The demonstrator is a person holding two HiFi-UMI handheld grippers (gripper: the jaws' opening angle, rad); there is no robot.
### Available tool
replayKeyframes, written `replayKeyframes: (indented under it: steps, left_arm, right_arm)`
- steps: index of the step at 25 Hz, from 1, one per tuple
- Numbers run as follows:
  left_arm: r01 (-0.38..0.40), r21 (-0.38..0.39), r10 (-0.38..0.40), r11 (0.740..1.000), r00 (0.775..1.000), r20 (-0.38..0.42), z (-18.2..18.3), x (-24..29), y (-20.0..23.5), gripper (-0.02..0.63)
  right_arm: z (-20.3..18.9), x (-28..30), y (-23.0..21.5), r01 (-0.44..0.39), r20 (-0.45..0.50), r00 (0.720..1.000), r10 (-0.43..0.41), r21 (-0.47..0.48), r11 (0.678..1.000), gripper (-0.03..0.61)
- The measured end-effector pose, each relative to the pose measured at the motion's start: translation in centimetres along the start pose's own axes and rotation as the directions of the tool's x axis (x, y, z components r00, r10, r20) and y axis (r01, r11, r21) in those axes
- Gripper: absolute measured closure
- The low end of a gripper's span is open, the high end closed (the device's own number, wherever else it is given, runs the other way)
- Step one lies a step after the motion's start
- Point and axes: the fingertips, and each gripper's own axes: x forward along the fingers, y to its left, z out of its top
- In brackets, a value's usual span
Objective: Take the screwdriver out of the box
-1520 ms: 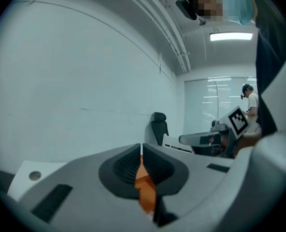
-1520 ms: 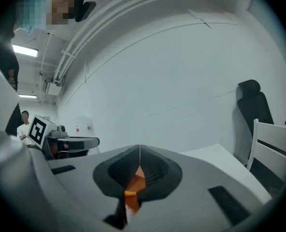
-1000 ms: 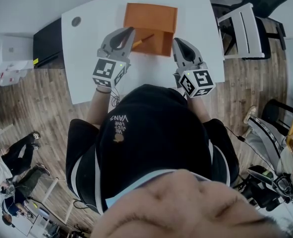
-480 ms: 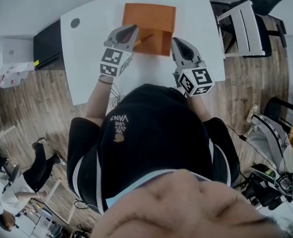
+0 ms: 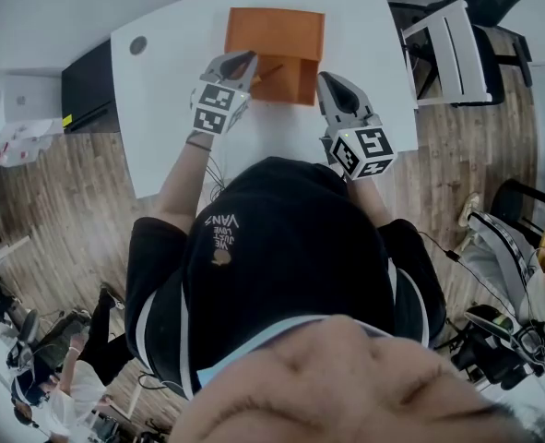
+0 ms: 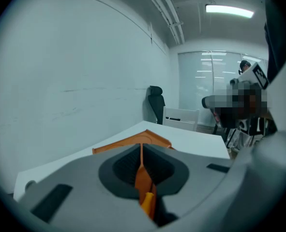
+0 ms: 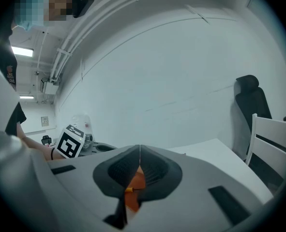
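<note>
The left claw (image 5: 246,59) is clenched, its jaws pressed flat together, and the right claw (image 5: 328,79) is clenched the same way. Only a sliver of orange shows in each seam, and I cannot tell what it belongs to. The screwdriver (image 5: 270,70) lies just right of the left claw's tip, between the two claws, slanting away into the orange box (image 5: 277,30), which sits on the white desk (image 5: 175,81) directly ahead of both.

White table (image 5: 161,109), seen from above. 1 orange box (image 5: 275,49) lies on it at the far edge, near the middle. 1 round grey port (image 5: 138,44) is set in the far left corner. The near half is bare.
</note>
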Motion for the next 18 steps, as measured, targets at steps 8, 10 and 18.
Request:
replayKeyframes:
  steps: [8,10,18]
  left_arm:
    - [0.022,0.003,-0.021,1.0,0.995,-0.095,-2.7,1.6,-0.1,0.588]
    - [0.033,0.006,-0.032,0.999,0.993,-0.114,-3.3,2.0,-0.1,0.588]
    - [0.105,0.004,-0.101,0.995,0.97,-0.222,-5.7,3.4,-1.2,0.588]
  right_arm:
    - [-0.3,0.0,-0.1,0.0,-0.009,1.0,0.0,0.002,1.0,0.566]
    - [-0.4,0.1,-0.2,0.0,-0.01,1.0,0.0,0.003,1.0,0.566]
    - [-0.5,-0.1,-0.5,0.005,-0.012,1.0,-0.005,0.008,1.0,0.566]
